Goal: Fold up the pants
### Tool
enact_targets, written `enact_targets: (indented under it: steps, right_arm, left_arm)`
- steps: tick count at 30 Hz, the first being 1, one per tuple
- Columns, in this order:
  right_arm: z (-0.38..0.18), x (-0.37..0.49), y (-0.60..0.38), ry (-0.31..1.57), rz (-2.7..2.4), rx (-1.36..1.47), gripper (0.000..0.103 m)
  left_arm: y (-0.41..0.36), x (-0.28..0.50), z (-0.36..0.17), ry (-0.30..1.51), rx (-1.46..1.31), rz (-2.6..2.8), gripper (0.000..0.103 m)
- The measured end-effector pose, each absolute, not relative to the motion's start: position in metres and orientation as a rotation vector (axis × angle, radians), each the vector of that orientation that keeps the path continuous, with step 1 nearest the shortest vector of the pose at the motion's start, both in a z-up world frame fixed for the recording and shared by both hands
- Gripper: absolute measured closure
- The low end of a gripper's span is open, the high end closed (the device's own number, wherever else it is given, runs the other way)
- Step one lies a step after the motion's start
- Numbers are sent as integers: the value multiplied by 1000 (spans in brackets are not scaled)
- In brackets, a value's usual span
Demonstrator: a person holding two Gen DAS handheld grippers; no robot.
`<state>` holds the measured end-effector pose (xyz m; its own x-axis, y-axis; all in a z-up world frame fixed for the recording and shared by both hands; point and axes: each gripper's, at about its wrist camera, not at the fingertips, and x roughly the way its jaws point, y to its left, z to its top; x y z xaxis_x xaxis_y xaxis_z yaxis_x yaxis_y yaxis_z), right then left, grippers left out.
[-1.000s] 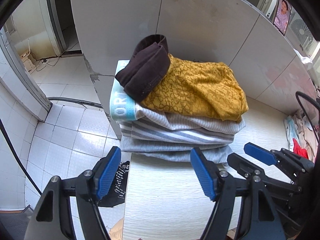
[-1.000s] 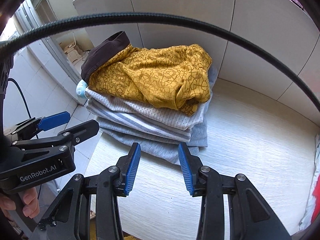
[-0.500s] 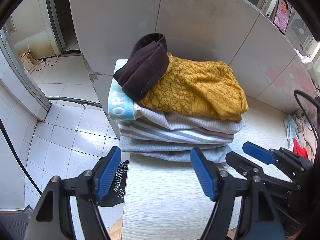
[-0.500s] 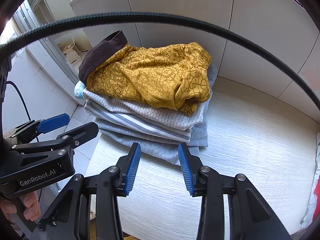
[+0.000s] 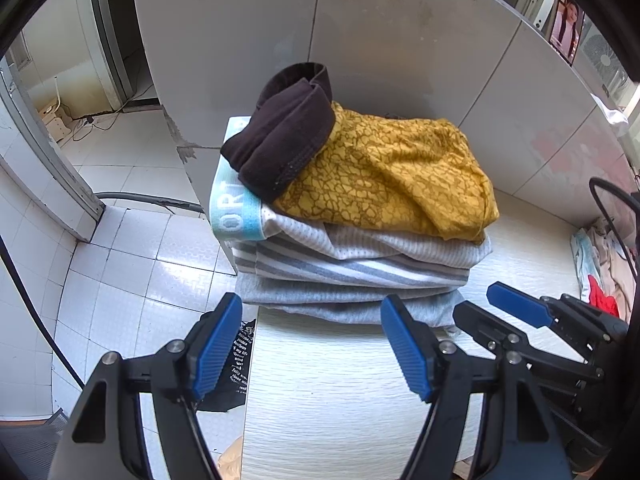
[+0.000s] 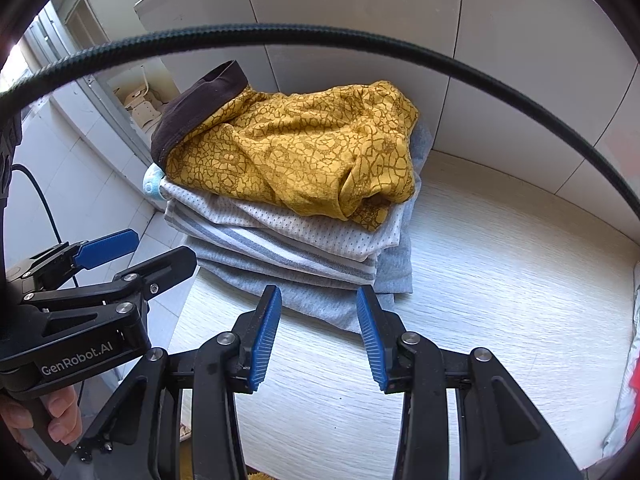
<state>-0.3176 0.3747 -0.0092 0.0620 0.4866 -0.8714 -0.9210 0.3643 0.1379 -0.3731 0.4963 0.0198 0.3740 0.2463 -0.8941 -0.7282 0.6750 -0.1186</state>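
Observation:
Folded mustard-yellow patterned pants (image 5: 384, 176) with a dark brown waistband (image 5: 284, 136) lie on top of a stack of folded grey and striped clothes (image 5: 352, 272) at the table's far left corner. The pants also show in the right wrist view (image 6: 296, 152). My left gripper (image 5: 312, 350) is open and empty, just in front of the stack. My right gripper (image 6: 318, 336) is open and empty, close to the stack's near edge. Each gripper shows in the other's view: the right one (image 5: 520, 320) and the left one (image 6: 120, 260).
The pale wood-grain table (image 6: 500, 280) stretches right of the stack. White panels (image 5: 400, 40) wall it at the back. Loose clothes, one red (image 5: 600, 300), lie at the right edge. A tiled floor (image 5: 120, 240) drops off left. A black cable (image 6: 320, 36) arcs across the right wrist view.
Both grippers have drifted slightly; the stack sits a touch higher in both views. Nothing was gripped or released.

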Motion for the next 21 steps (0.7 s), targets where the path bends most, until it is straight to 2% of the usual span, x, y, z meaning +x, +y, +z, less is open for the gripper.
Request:
enact_targets:
  steps: [21]
  right_arm:
    - [-10, -311, 382, 1034, 1127, -515, 63]
  left_arm:
    - [496, -368, 19, 1014, -532, 664, 28]
